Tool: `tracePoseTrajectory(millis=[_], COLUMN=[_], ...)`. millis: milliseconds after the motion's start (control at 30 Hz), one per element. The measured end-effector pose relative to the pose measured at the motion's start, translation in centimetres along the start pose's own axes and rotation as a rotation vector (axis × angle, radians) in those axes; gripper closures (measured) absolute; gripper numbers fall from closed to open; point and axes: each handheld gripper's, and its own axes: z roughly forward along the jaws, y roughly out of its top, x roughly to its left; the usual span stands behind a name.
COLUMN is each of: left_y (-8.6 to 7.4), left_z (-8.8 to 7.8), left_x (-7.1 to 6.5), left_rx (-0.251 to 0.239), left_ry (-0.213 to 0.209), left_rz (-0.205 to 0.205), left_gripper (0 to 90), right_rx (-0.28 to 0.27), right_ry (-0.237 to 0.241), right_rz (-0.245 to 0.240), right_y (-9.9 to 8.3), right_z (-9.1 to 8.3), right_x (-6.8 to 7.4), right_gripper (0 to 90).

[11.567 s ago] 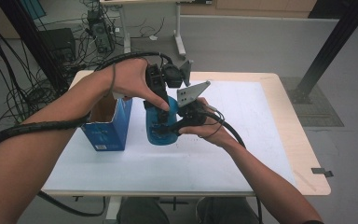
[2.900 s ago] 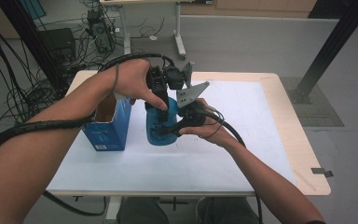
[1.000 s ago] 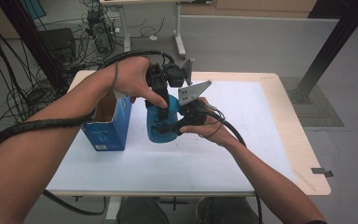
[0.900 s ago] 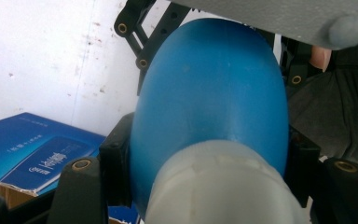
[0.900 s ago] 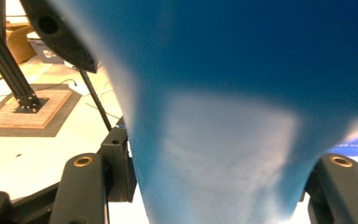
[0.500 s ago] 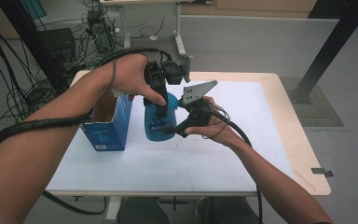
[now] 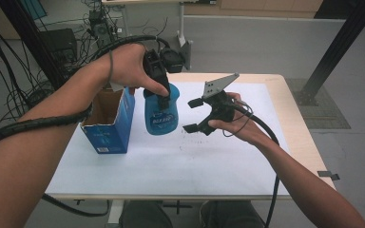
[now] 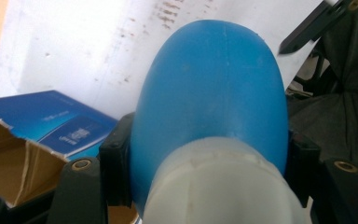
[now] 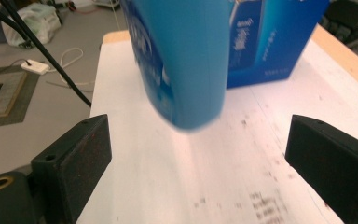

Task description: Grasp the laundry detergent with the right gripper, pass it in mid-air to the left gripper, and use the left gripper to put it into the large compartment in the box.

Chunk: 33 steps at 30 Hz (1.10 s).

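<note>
The blue plastic bottle [image 7: 161, 114], lifted beside the torn blue carton [image 7: 109, 124], is clamped at its white neck by the left tongs [image 8: 205, 186], as the left gripper view reveals; the right tongs [image 7: 193, 115], jaws just opened, hold nothing, and the bottle's label is blurred in the right gripper view.

A light wooden table [image 7: 297, 123] under white paper [image 7: 180, 156] stands on grey floor [image 7: 266, 42], black cables [image 7: 9, 52] behind.

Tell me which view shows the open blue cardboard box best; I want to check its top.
The high view: the open blue cardboard box shows whole, flaps up. The left gripper view catches a torn corner; the right gripper view, one printed side.
</note>
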Motion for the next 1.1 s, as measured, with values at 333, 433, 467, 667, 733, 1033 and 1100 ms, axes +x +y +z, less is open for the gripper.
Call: tracePoseTrajectory(millis=[333, 433, 467, 667, 733, 1033, 1100], left_y=[-1.1, -1.4, -1.5, -2.7, -3.1, -5.8, -6.5], left_z=[-3.2, -4.0, -4.3, -5.7, -6.2, -7.9, -8.3], left_x=[1.2, 1.7, 1.9, 3.7, 4.3, 7.9, 8.6], left_rx=[-0.015, -0.007, -0.002, -0.004, -0.007, 0.014, 0.014], left_ry=[0.034, 0.042, 0.043, 0.027, 0.028, 0.073, 0.078], left_rz=[-0.129, -0.185, -0.204, -0.349, -0.404, -0.646, -0.703], left_gripper=[37.0, 37.0, 37.0, 37.0, 37.1, 37.0, 37.0], right_rx=[0.119, 0.138, 0.150, 0.176, 0.179, 0.237, 0.247], right_ry=[-0.048, -0.071, -0.078, -0.096, -0.102, -0.119, -0.123], right_rz=[0.048, 0.066, 0.068, 0.081, 0.085, 0.088, 0.079], right_y=[-0.1, -0.4, -0.5, -0.7, -0.9, -1.4, -1.3], right_z=[-3.4, -4.2, -4.4, -5.8, -6.2, -7.2, -7.5], right_x=[-1.0, -1.4, -1.5, -1.9, -2.0, -2.7, -2.7], right_gripper=[4.8, 4.9, 5.0, 6.0, 6.0, 6.0, 6.2])
